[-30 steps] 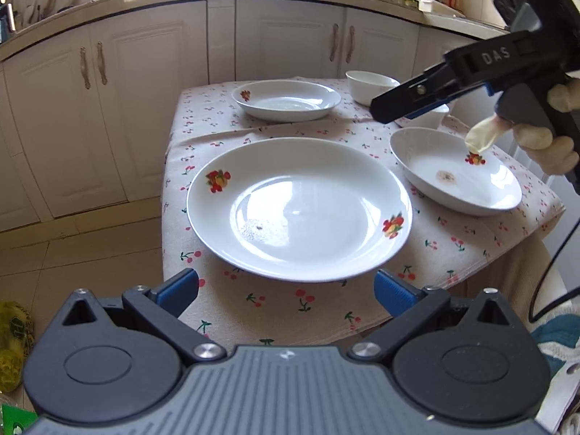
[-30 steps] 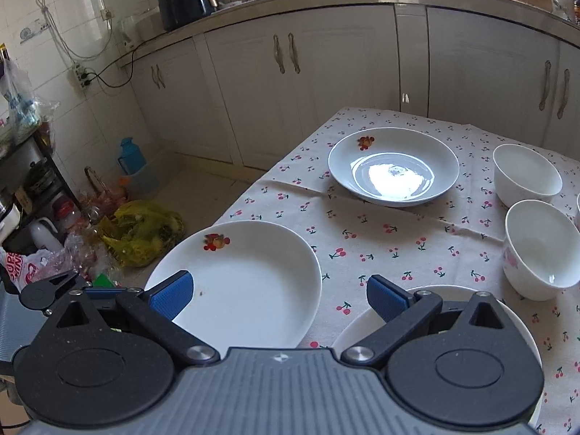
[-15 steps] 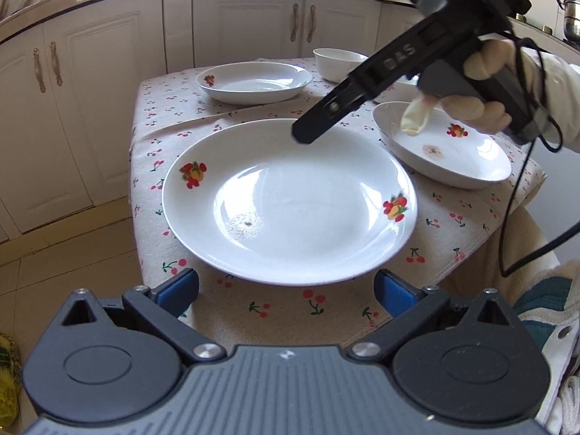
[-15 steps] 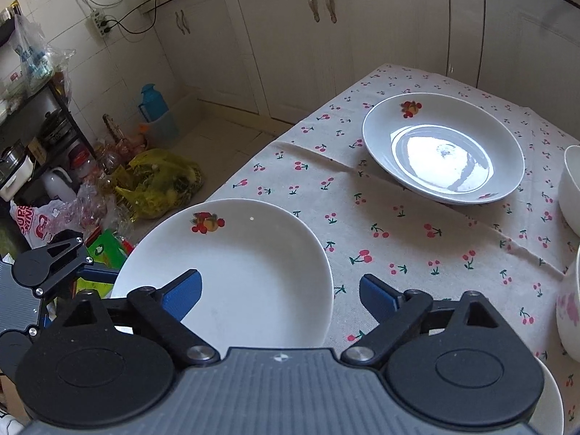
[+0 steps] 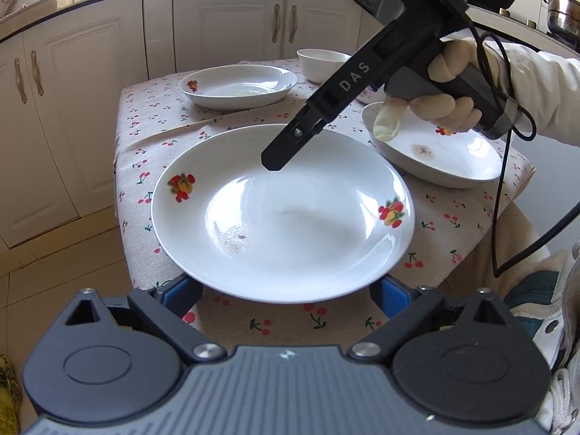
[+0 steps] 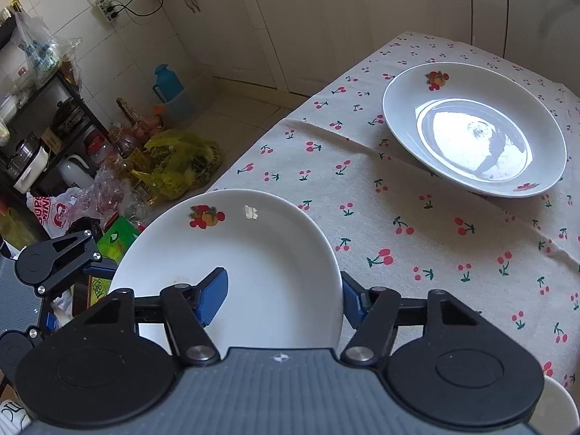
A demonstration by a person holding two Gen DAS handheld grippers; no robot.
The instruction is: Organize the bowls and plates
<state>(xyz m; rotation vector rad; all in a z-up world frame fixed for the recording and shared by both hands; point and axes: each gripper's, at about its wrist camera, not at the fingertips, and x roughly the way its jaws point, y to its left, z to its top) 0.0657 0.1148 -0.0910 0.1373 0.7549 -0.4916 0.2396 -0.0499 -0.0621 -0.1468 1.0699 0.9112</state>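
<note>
Your right tongs have closed since a second ago, when they stood wide. Now they clamp the rim of the near plate, one blue pad inside the rim, the other outside. They sit lower and closer to it than before.

Your left tongs are closing but not yet gripping. Their pads flank the plate's near edge, which has drawn in between them.

The plate sits at the corner of the cherry-print surface. A second plate lies farther back, a third plate under your right hand, and a bowl behind.
</note>
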